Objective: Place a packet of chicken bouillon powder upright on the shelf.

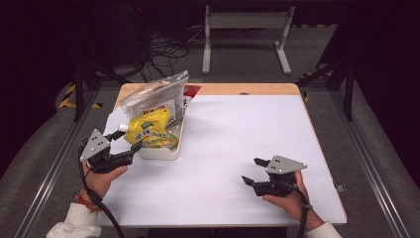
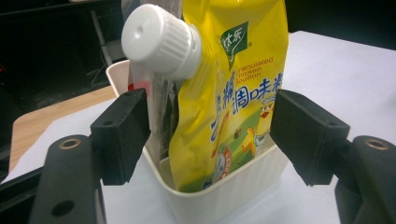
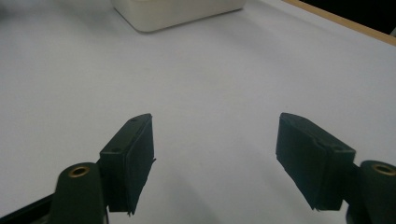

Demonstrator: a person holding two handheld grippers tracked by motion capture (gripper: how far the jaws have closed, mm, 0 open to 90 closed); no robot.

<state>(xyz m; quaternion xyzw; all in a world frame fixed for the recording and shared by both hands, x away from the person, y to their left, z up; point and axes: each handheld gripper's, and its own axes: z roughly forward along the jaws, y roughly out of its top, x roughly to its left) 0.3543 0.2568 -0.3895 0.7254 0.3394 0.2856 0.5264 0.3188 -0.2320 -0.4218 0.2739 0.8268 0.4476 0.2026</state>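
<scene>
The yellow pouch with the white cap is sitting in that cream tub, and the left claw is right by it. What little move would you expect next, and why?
Probably the left gripper backs straight away from the yellow spouted pouch. Its jaws stand open on either side, pads clear of the pouch, which already stands in the cream plastic tub beside a clear plastic bag. So the pouch looks placed, though leaning. The right gripper rests open on the white table.

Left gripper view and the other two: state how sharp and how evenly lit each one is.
Left gripper view: yellow pouch and white cap sharp and bright, background dark. Right gripper view: black pads crisp, white bin above slightly soft. High view: white table cover evenly lit, surroundings nearly black.
</scene>
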